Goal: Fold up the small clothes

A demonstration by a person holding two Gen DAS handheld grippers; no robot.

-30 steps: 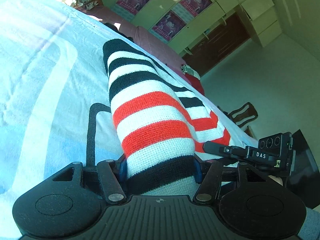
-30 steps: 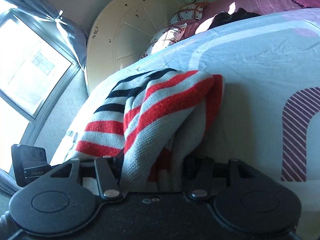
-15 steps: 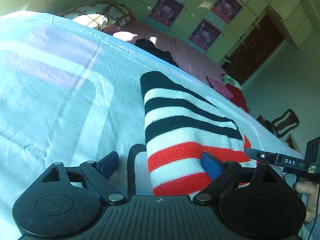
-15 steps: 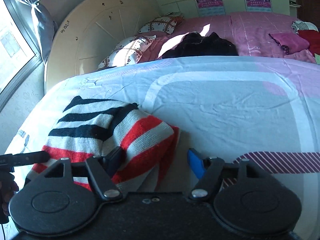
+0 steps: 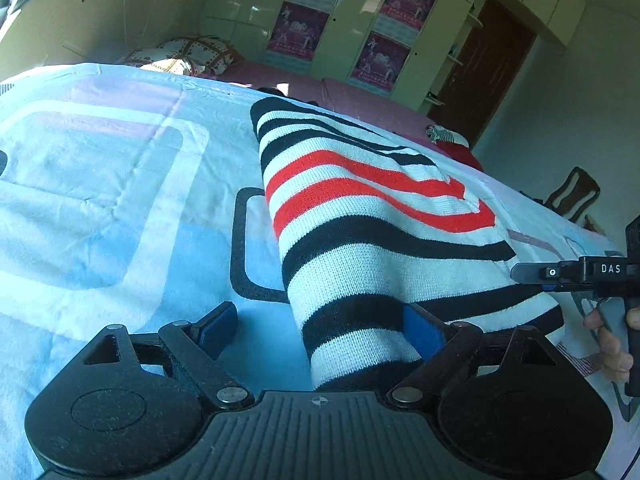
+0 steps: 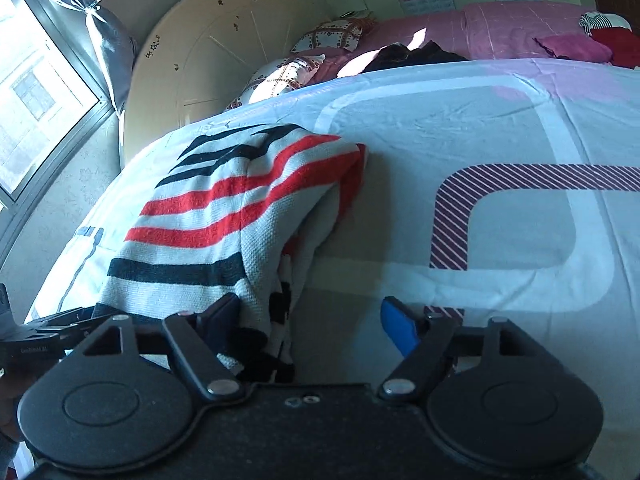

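Striped sweater [image 5: 372, 216] lies folded near the bed [image 5: 100, 200] edge, long axis running away from both grippers. Left gripper [image 5: 320, 332] wide, released; right gripper [image 6: 312, 320] opening, cloth loose between its jaws.

Right gripper [image 6: 316, 320] with jaws opening above a pale blue bedspread [image 6: 460, 136]. Folded striped sweater [image 6: 240, 208] ahead and left, its near edge against the left pad [image 6: 222, 316]; right pad [image 6: 398, 326] bare.
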